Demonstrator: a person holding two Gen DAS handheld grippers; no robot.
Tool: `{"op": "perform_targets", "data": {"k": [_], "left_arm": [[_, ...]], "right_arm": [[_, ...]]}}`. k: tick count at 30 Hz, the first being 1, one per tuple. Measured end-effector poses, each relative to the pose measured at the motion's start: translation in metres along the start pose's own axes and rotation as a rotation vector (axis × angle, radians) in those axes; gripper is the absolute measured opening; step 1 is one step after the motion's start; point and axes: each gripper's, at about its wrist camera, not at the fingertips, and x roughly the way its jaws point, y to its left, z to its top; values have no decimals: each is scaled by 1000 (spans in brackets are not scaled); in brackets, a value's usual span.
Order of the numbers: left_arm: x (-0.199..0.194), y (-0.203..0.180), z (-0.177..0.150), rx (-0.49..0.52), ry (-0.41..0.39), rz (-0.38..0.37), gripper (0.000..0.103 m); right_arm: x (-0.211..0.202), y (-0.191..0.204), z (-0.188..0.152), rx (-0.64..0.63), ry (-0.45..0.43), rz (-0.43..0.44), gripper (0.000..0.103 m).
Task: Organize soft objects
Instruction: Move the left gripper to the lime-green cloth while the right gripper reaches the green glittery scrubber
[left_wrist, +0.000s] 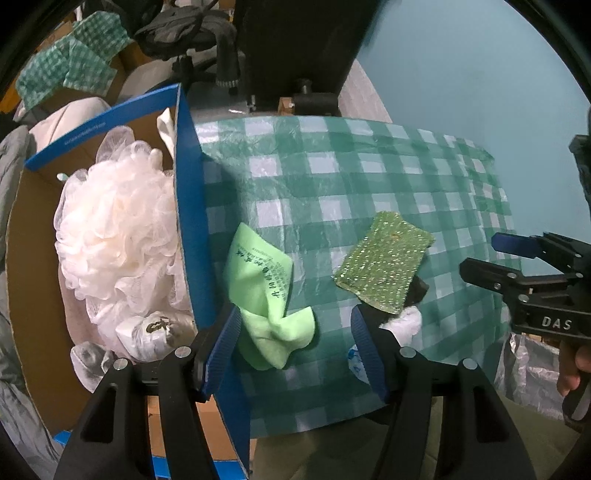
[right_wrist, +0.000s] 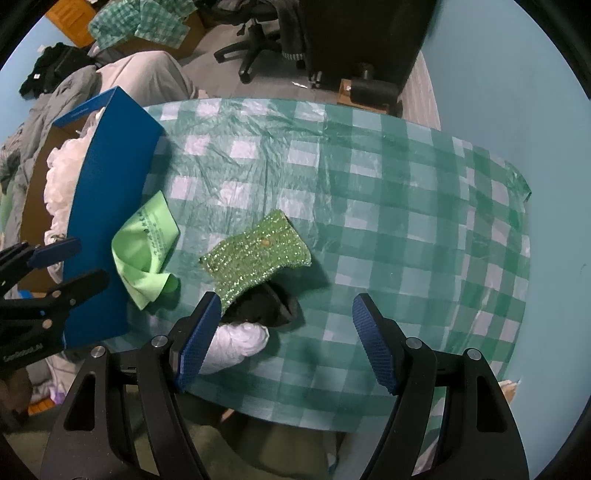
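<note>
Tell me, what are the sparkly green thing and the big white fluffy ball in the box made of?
The sparkly green pad looks like a scrubbing sponge covered in glittery metallic thread; tiny glints show all over it. The white fluffy ball looks like a bath pouf of thin plastic netting, bunched in see-through ruffles. The box seems to be cardboard: brown inside, blue outside.

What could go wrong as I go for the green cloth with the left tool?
The green cloth lies right against the blue box wall, so the left tool, open above it, could catch or shove the box.

The sparkly sponge overlaps the black item and white item, so the open right tool may drag several at once.

The thin checked tablecloth is wrinkled and could get pinched along with a cloth.
</note>
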Motion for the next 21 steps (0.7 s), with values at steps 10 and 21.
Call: {"op": "perform_targets", "data": {"k": [10, 21], "left_arm": [[12, 5, -2, -8, 5, 5, 64], [17, 28, -5, -90, 5, -8, 64]], "right_arm": [[8, 1, 0, -1, 14, 7, 74], [18, 2, 6, 9, 28, 27, 74]]}}
